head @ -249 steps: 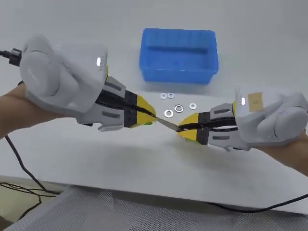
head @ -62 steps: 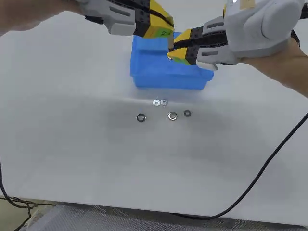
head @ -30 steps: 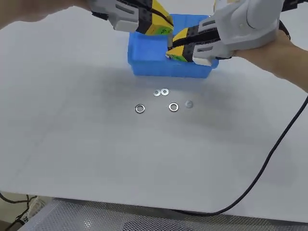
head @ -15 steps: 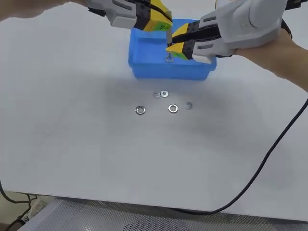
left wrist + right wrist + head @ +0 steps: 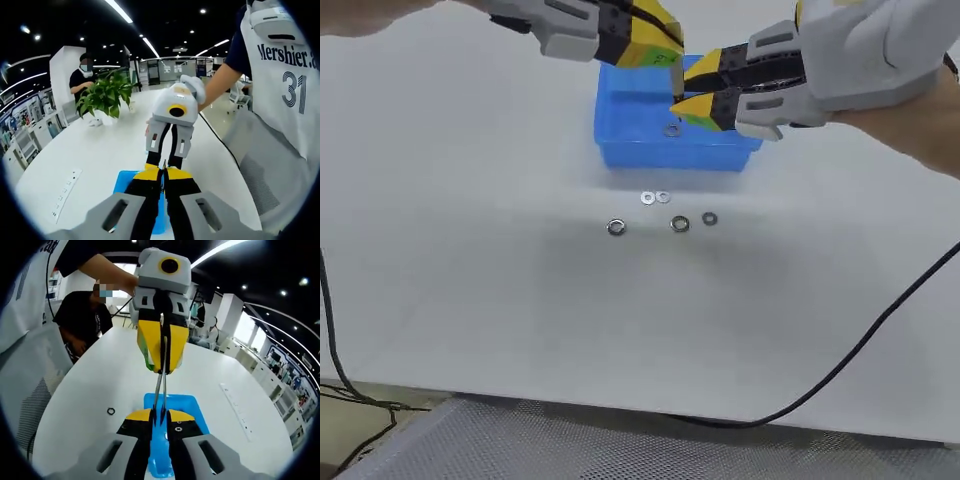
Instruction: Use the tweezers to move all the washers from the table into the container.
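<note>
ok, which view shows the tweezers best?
Right gripper view: the tweezers run full length from one set of jaws to the other, above the container. Head view gives a sliver between the jaws; left gripper view, an end at its jaws.

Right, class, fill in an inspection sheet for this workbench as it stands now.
Surface: white table, plain and flat.
Job's things: blue container with one washer inside; five loose washers on the table in front of it; tweezers held above the container.
Clutter: nothing seen.
Grippers: left gripper shut on the tweezers' back end; right gripper has its jaws around their tips, grip unclear.
Cables: black cable across the table's right side; second cable at the left edge.
Surroundings: potted plant, people standing by, ceiling strip lights.
</note>
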